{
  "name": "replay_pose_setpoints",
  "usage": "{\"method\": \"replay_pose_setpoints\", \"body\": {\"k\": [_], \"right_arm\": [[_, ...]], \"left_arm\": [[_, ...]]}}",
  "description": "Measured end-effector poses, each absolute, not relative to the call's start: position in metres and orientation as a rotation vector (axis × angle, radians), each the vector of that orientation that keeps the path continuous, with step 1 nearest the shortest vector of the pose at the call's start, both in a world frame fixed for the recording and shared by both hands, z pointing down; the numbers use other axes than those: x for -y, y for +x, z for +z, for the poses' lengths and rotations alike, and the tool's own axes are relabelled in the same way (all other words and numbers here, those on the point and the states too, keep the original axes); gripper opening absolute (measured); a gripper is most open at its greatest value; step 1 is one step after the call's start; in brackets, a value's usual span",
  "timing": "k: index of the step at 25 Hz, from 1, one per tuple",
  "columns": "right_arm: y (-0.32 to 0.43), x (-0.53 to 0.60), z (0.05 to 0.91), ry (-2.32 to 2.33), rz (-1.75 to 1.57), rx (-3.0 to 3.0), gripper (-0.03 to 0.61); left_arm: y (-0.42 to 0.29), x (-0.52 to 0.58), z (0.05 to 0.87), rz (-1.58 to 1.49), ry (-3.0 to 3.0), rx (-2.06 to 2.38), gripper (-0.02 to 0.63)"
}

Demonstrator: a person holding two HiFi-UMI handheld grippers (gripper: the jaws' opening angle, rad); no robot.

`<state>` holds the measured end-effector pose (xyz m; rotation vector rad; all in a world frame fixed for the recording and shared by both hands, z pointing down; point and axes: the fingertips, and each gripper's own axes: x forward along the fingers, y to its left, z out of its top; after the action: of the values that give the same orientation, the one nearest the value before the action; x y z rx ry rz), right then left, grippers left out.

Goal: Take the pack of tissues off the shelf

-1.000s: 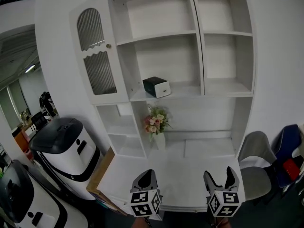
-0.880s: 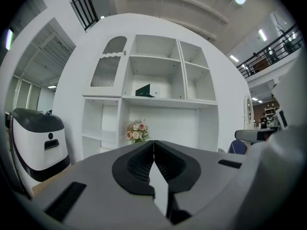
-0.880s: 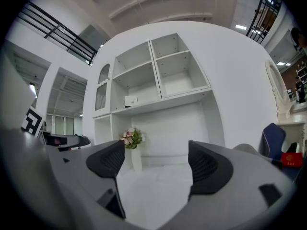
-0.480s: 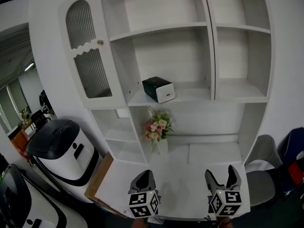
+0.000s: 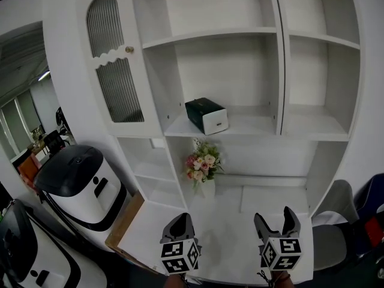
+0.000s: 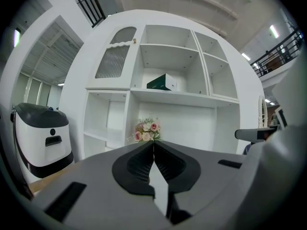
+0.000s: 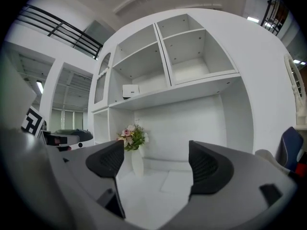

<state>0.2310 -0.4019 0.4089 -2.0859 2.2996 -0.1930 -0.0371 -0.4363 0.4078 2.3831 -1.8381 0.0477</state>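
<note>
The pack of tissues [image 5: 206, 115], dark green with a white end, sits on the middle shelf [image 5: 255, 125] of the white cabinet, at about twelve o'clock from the flower vase [image 5: 203, 168]. Both grippers hang at six o'clock, well apart from it. The left gripper [image 5: 182, 222] is clenched on nothing, and the right gripper [image 5: 274, 218] is released, with nothing between its jaws.

Noted a dark green pack of tissues [image 5: 206, 115] with a white end on a plain white shelf [image 5: 252, 126], and pink and cream flowers [image 5: 203, 164] in a white vase [image 5: 207, 188]. Saw black-and-white square markers on the grey left gripper [image 5: 182, 218] and right gripper [image 5: 275, 216]. Found a white machine [image 5: 84, 191] capped in black.
</note>
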Motion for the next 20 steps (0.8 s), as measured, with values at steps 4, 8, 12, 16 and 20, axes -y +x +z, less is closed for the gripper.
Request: {"method": "replay_pose_setpoints", "body": {"k": [4, 8, 12, 16, 20], "right_arm": [[0.228, 0.415, 0.401, -2.067, -0.153, -2.331, 0.426], [0.228, 0.424, 0.396, -2.072, -0.108, -2.359, 0.426], [0.222, 0.434, 0.391, -2.055, -0.090, -2.393, 0.426], [0.213, 0.442, 0.382, -2.060, 0.022, -2.450, 0.428], [0.200, 0.451, 0.369, -2.042, 0.150, -2.548, 0.430]], "left_arm": [[-0.041, 0.445, 0.408, 0.023, 2.356, 1.858, 0.018], [-0.039, 0.451, 0.413, 0.028, 2.348, 1.854, 0.018], [-0.043, 0.454, 0.415, 0.037, 2.342, 1.859, 0.018], [-0.049, 0.457, 0.416, 0.028, 2.327, 1.875, 0.018], [-0.057, 0.458, 0.413, -0.001, 2.310, 1.894, 0.018]]}}
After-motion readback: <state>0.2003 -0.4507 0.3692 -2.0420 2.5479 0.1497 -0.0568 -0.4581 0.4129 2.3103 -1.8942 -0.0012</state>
